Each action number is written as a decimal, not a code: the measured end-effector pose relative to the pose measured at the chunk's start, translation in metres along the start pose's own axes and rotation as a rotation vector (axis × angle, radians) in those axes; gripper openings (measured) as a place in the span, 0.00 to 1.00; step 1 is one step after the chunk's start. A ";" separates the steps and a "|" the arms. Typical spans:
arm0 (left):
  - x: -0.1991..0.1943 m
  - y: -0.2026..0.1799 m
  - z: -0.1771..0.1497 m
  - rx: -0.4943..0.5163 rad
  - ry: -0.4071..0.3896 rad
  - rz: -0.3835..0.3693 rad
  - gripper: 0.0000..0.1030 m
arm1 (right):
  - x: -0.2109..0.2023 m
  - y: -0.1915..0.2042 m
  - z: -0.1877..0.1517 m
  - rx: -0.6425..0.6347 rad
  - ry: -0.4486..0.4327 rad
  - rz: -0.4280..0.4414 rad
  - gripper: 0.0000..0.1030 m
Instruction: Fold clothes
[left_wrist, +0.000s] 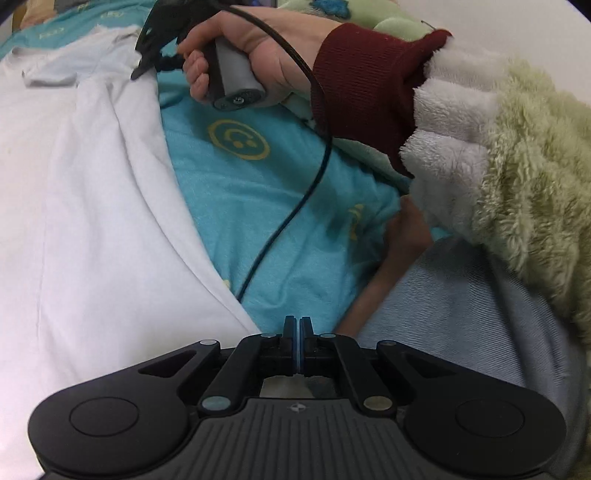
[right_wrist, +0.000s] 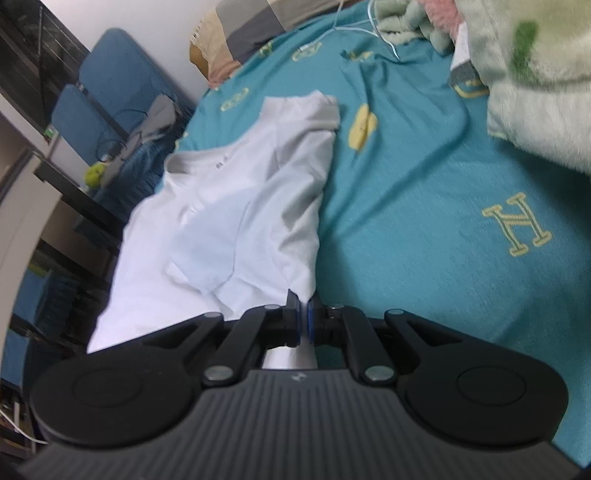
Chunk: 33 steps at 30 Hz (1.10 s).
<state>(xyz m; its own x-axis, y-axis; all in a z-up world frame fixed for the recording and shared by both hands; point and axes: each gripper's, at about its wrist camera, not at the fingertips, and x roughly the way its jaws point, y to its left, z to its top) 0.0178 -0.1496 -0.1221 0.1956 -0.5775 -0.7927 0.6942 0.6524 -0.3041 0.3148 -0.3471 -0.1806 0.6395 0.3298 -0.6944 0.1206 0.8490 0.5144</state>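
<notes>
A white T-shirt (right_wrist: 236, 206) lies partly folded on a bed covered by a teal sheet (right_wrist: 424, 206) with yellow emblems, one side turned in over the body and its collar pointing away from the right wrist camera. The right gripper (right_wrist: 302, 319) has its fingers closed on the near edge of the shirt, white cloth pinched between the blue pads. The left gripper (left_wrist: 297, 341) has its fingers pressed together with nothing visible between them, just beside the shirt's edge, while a hand (left_wrist: 251, 48) in a dark red cuff (left_wrist: 362, 88) holds the other gripper's grey handle above the sheet.
</notes>
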 end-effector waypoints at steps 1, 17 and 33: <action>-0.002 0.001 0.001 -0.003 -0.009 0.005 0.02 | 0.002 0.000 -0.001 -0.004 0.002 -0.003 0.06; -0.064 0.045 0.022 -0.060 -0.306 0.251 0.80 | -0.076 0.030 -0.021 -0.013 -0.120 0.034 0.61; -0.069 0.077 0.010 -0.077 -0.361 0.488 1.00 | -0.213 0.089 -0.124 -0.205 -0.325 0.040 0.83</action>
<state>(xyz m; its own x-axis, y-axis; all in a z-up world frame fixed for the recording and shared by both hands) 0.0643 -0.0642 -0.0855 0.7102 -0.3236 -0.6253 0.4159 0.9094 0.0017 0.0945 -0.2906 -0.0493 0.8520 0.2440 -0.4633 -0.0421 0.9138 0.4039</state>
